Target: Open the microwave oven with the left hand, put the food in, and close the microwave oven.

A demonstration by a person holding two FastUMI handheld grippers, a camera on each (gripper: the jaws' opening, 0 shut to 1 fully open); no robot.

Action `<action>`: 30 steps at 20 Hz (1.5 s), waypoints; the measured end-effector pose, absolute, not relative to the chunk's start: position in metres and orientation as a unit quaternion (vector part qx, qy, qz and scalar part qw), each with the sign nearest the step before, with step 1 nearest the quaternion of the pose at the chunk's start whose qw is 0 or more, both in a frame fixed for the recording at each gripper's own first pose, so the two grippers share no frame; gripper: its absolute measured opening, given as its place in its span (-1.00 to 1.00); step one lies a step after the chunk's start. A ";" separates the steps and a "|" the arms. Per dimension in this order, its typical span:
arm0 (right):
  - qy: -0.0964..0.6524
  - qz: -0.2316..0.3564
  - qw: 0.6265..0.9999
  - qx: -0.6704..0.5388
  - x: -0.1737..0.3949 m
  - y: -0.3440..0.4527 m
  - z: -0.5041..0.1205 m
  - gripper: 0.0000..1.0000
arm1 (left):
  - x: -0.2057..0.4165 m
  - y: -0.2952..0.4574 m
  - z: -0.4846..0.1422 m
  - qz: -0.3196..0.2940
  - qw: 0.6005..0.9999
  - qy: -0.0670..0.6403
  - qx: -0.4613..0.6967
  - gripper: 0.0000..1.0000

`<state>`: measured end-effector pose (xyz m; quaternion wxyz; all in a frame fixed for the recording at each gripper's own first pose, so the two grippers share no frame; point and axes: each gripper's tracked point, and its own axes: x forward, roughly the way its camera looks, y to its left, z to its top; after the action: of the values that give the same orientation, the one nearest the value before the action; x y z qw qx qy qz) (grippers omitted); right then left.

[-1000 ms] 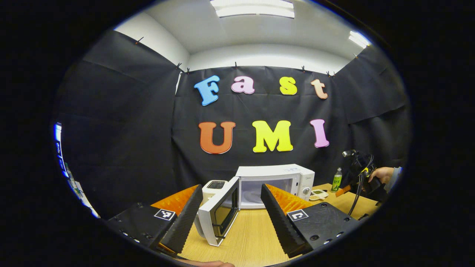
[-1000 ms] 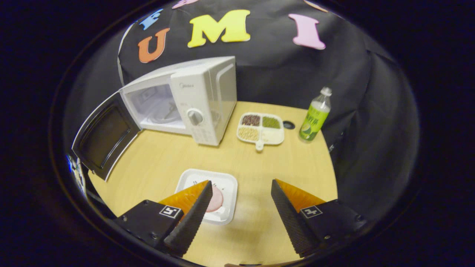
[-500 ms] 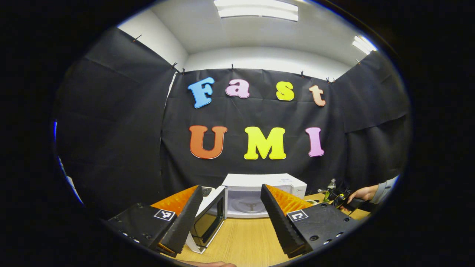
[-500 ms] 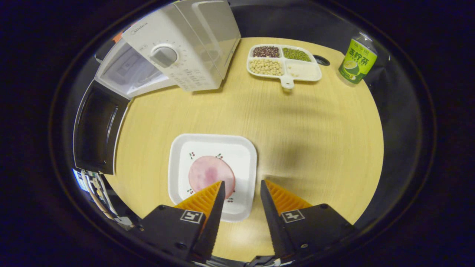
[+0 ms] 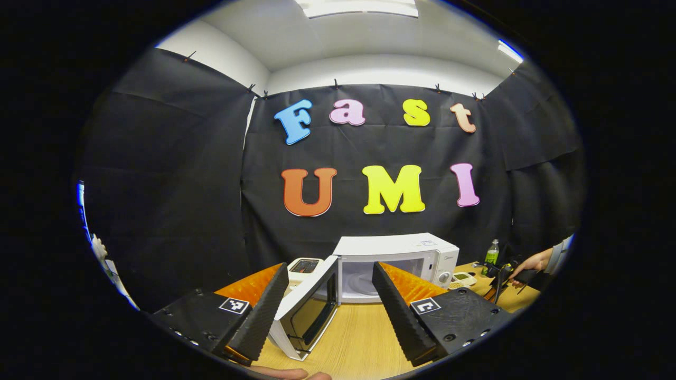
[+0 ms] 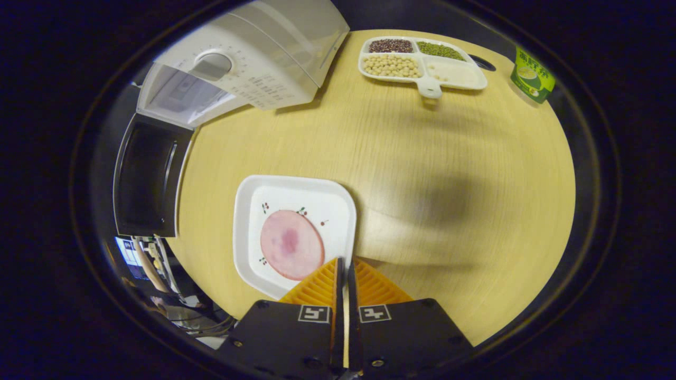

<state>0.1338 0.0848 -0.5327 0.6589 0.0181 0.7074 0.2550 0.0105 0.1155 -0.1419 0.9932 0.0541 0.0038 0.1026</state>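
white plate (image 6: 248,211) edge pinched by right claw (image 6: 343,264).

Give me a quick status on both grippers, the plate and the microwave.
Left gripper open, clear of open microwave door. Right gripper shut on plate rim, ham slice aboard. Nothing blocking the oven.
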 end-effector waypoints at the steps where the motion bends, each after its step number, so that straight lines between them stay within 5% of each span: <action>1: 0.700 0.269 0.661 0.025 0.135 0.085 -0.535 -0.78 | 0.011 0.120 -0.142 0.112 0.992 0.003 0.065 0.89; 2: 0.698 0.266 0.664 0.039 0.133 0.085 -0.533 -0.92 | 0.011 0.121 -0.141 0.119 0.990 0.000 0.073 0.89; 13: 0.681 0.272 0.671 0.110 0.100 0.089 -0.484 -0.94 | 0.002 0.123 -0.137 0.090 0.995 -0.023 0.035 0.91; 30: 0.659 0.241 0.677 0.223 0.085 0.302 -0.459 -0.93 | -0.015 0.184 -0.172 0.087 0.996 0.013 0.028 0.89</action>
<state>0.0848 0.3017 -0.4587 0.6767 0.2234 0.6590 0.2406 -0.0151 0.1838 -0.1723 0.9957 0.0278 0.0126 0.0872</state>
